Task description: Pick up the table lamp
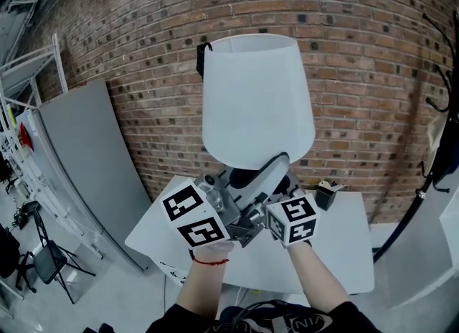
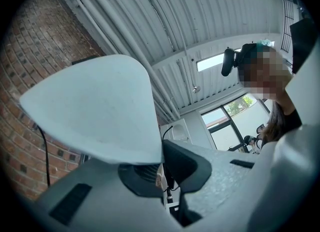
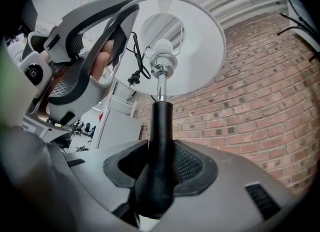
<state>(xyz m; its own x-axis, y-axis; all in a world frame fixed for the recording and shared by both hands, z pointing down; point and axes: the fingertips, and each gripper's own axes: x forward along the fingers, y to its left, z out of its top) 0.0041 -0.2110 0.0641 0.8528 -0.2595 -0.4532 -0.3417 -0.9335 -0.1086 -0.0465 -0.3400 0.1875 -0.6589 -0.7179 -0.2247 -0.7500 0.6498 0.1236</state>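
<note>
While the table lamp [image 1: 257, 102] stood upright over the white table [image 1: 344, 245], both tongs held it. The right tongs [image 3: 156, 168] were clamped on its black stem [image 3: 161, 121] — the left tongs [image 2: 164, 168], nearly closed, pinched the lower rim of the white shade [image 2: 95, 106] — with the brick wall [image 1: 358, 52] on the far side.

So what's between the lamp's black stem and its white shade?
A thin shiny metal rod with the bulb socket on top joins the black stem to the white shade; the right gripper view shows it from below.
</note>
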